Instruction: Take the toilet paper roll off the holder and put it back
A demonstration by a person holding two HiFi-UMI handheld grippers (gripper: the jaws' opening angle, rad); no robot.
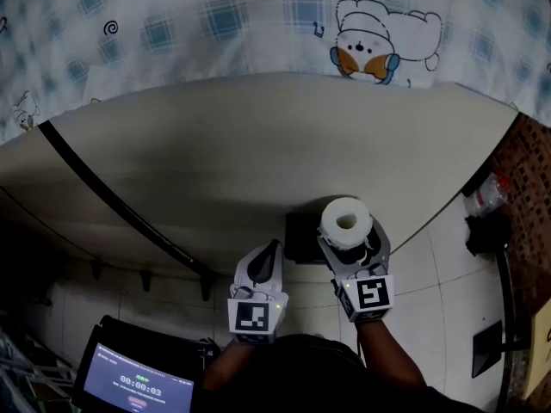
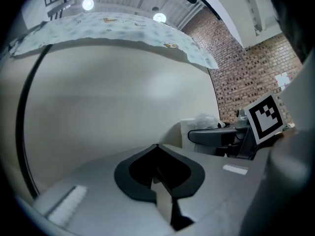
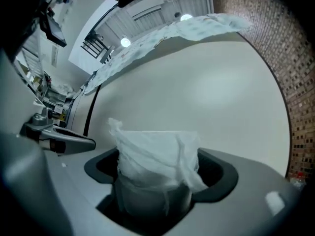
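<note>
A white toilet paper roll (image 1: pixel 346 220) stands upright, its hole facing up, beside a black holder (image 1: pixel 301 236) at the near edge of a beige surface (image 1: pixel 241 153). My right gripper (image 1: pixel 351 239) has its jaws spread wide around the roll, one on each side and touching it. In the right gripper view the roll (image 3: pixel 156 154), with loose crumpled paper on it, fills the gap of the right gripper (image 3: pixel 157 193). My left gripper (image 1: pixel 272 249) hangs just left of the holder, shut with nothing in it. Seen from the left gripper (image 2: pixel 157 149), the roll (image 2: pixel 201 124) shows far right.
A patterned cloth (image 1: pixel 258 24) hangs along the far side of the beige surface, and a black strip (image 1: pixel 112 198) crosses its left part. Below are a tiled floor (image 1: pixel 439 291) and a timer screen (image 1: pixel 138 384). A brick wall (image 1: pixel 529 170) stands at the right.
</note>
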